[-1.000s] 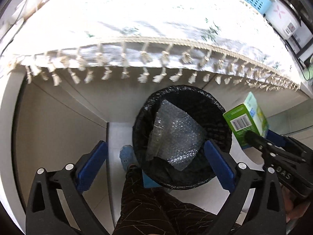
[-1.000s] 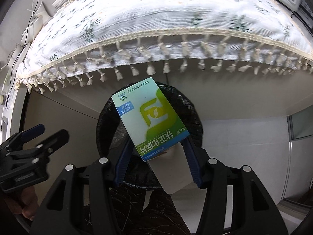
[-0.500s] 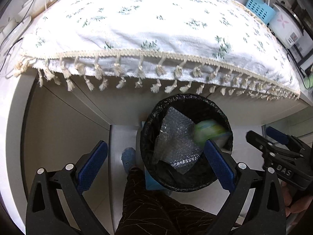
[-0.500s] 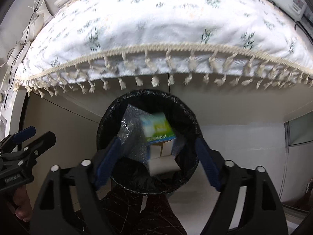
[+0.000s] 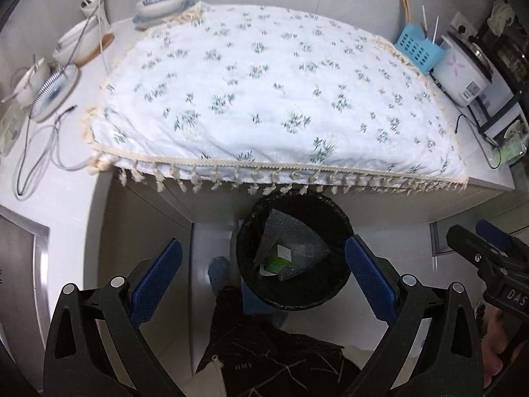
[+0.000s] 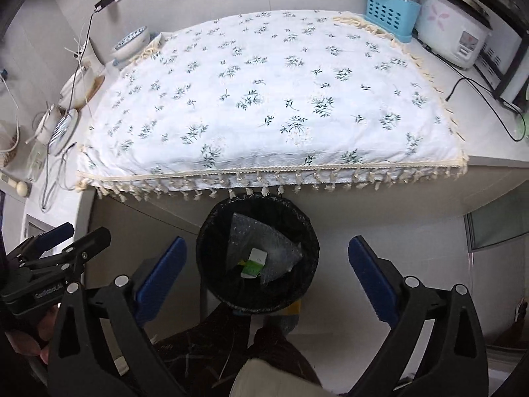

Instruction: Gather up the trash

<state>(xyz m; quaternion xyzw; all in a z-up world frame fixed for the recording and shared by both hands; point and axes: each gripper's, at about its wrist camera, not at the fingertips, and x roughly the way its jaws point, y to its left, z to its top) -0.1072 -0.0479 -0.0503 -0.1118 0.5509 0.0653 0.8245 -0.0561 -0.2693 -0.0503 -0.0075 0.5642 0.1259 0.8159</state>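
Now hovering with the left gripper [image 5: 263, 276] and right gripper [image 6: 267, 271] both spread wide, holding nothing. Directly below: green box [image 6: 254, 264] on bubble wrap [image 6: 264, 244] inside the bin [image 6: 307, 231]. Risk: declaring done early, missing trash outside view beyond the tablecloth [image 6: 264, 99].

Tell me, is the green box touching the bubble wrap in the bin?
Touching: the right wrist view shows the green box lying against the bubble wrap inside the bin.
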